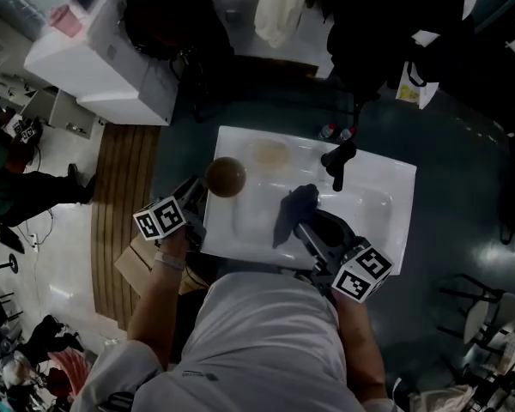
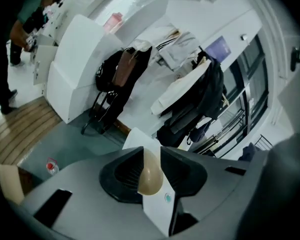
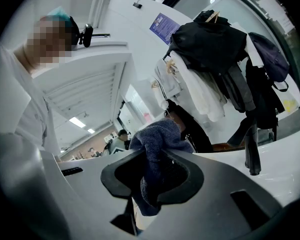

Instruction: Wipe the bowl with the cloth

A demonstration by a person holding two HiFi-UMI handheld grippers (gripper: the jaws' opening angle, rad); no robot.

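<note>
The left gripper [image 2: 152, 153] clasps the bowl [image 2: 151, 176], seemingly by its rim, at the left edge of the sink [image 1: 386, 178]. The right gripper [image 3: 159, 155] clenches the cloth [image 3: 157, 134] over the basin, with a black faucet [image 1: 339, 163] just behind.

Looks like a lab or workshop room, not a home. A white sink [image 1: 386, 187] with a black faucet [image 1: 339, 163] stands alone on a dark teal floor [image 1: 463, 256]. White boxy cabinets [image 1: 99, 63] sit beyond its far-left corner. A wood-plank strip [image 1: 124, 204] and a cardboard box [image 1: 136, 264] are off its left edge. Coats and bags [image 3: 215, 59] hang behind the far edge. Another person [image 2: 20, 24] stands farther off, with chairs [image 1: 489, 316] to the right and strip lights [image 3: 77, 122] overhead.
</note>
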